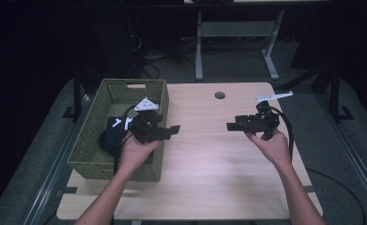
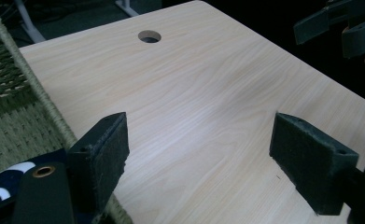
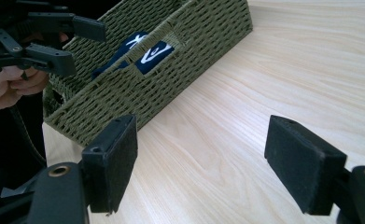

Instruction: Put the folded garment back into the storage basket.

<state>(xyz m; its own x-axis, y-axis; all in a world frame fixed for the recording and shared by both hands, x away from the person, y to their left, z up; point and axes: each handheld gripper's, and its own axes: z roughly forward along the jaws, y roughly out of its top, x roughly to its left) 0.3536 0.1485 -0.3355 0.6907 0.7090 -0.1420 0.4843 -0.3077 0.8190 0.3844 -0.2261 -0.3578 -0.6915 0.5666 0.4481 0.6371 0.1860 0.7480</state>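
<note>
A green woven basket (image 1: 94,140) stands on the left part of the light wooden table (image 1: 209,164). Inside it lies a dark blue cloth with white marks (image 1: 113,131); the right gripper view shows this cloth (image 3: 152,52) through the basket's (image 3: 124,93) handle slot. My left gripper (image 1: 168,124) hovers over the basket's right wall, pointing right, open and empty. In its own view the left gripper (image 2: 203,158) has bare tabletop between its pads. My right gripper (image 1: 235,123) faces it from the right, also open. Nothing is between the right gripper's (image 3: 201,163) pads.
A round cable hole (image 1: 220,95) sits near the table's far edge, also in the left gripper view (image 2: 149,36). Beyond the table are a dark floor, cables and a desk frame (image 1: 237,42). Each gripper view catches the other gripper: right gripper (image 2: 339,25), left gripper (image 3: 45,42).
</note>
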